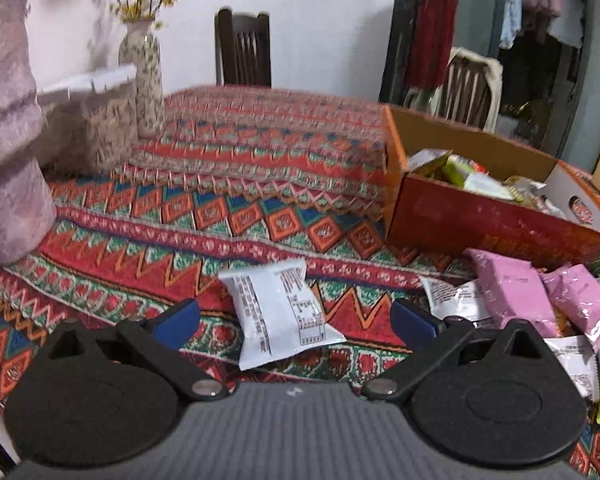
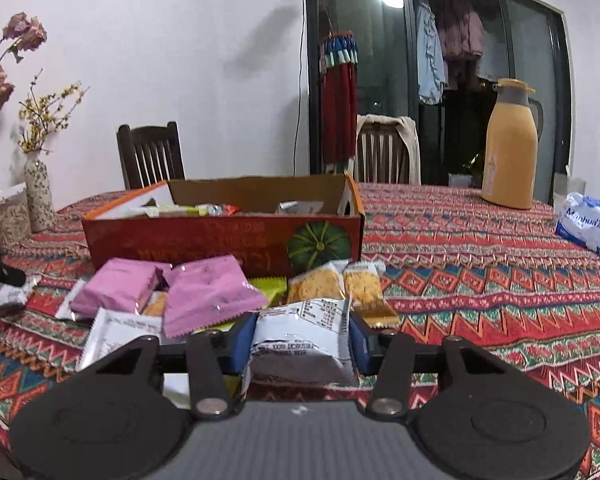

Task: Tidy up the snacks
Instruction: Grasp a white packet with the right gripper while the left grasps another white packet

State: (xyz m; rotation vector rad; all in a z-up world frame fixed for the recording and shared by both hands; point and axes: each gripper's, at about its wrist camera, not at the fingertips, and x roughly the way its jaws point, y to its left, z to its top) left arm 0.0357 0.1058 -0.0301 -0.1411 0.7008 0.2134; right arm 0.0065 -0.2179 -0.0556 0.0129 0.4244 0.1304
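the right tongs grip a white snack packet off the worktop; the open cardboard box lies straight ahead, beyond the snack pile. the left tongs are spread wide around another white packet.

The surface is covered by a patterned cloth in red, orange, green and blue. At its far left a slim speckled vase holding yellow-flowered twigs is seen, and nearer the left-hand camera a ribbed pink vase — blurred — is set beside a clear lidded container. A tan thermos jug with a grey collar is stood upright at the far right, with a white and blue plastic pack laid near it. Two wooden chairs are placed behind the surface — one draped with a pale cloth. Clothes are hung behind the glass door.
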